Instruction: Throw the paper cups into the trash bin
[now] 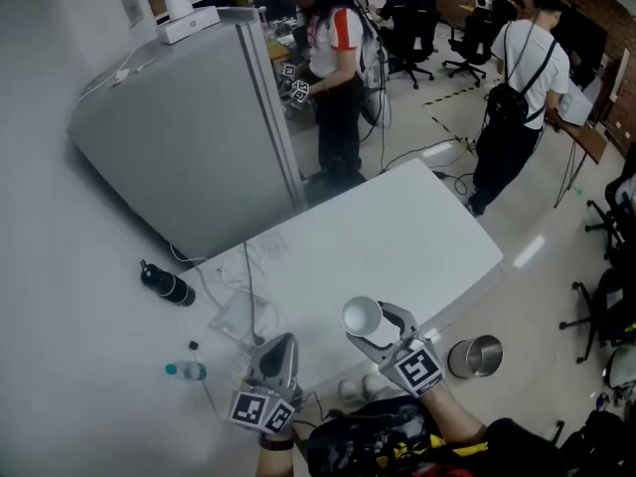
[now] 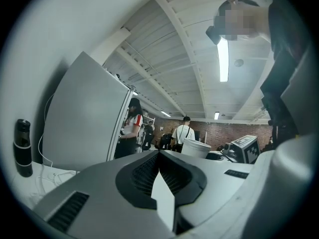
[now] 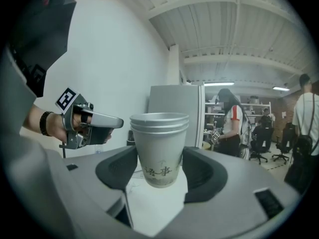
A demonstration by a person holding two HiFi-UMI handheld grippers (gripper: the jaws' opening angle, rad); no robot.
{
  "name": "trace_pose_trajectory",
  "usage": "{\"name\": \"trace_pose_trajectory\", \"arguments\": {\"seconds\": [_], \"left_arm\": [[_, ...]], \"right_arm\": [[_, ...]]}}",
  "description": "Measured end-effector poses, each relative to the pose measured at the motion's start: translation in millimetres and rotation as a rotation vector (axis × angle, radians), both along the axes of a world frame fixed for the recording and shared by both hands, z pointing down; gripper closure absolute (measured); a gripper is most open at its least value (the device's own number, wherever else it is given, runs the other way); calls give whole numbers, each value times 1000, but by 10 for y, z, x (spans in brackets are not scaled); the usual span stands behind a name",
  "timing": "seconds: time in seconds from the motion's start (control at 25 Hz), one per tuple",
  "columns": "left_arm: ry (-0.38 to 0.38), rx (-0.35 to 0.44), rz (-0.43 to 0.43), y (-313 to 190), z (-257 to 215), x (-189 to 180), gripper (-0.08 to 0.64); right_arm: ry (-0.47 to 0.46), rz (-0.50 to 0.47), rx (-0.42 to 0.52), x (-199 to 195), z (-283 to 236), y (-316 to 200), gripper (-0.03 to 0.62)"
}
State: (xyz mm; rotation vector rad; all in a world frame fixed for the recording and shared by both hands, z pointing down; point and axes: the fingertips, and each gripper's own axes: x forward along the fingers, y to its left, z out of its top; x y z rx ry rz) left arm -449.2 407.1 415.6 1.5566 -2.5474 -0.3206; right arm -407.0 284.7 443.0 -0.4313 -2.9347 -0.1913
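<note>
A nested stack of white paper cups (image 1: 361, 316) stands upright between the jaws of my right gripper (image 1: 372, 326), above the near edge of the white table (image 1: 397, 237). In the right gripper view both pads press the sides of the paper cups (image 3: 159, 143), so my right gripper (image 3: 159, 172) is shut on them. My left gripper (image 1: 279, 351) hovers to their left with its jaws closed to a point and nothing in them. The round metal trash bin (image 1: 475, 356) stands on the floor, right of and below the cups.
A tall grey cabinet (image 1: 189, 127) stands behind the table at the left. A dark bottle (image 1: 167, 284), a small water bottle (image 1: 186, 371) and cables (image 1: 243, 306) lie on the floor at the left. Two people (image 1: 517, 97) stand beyond the table.
</note>
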Motion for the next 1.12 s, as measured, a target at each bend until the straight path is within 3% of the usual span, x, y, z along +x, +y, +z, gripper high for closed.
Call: {"name": "trace_pose_trajectory", "arguments": {"seconds": [0.28, 0.6, 1.12], "left_arm": [[-47, 1, 104, -306, -25, 38, 557], [-67, 8, 169, -628, -110, 108, 557], [-89, 27, 385, -1691, -249, 536, 558]], "right_arm": [[-28, 103, 34, 100, -132, -295, 296], [-67, 197, -5, 269, -343, -640, 296], [-100, 393, 25, 955, -507, -1489, 296]]}}
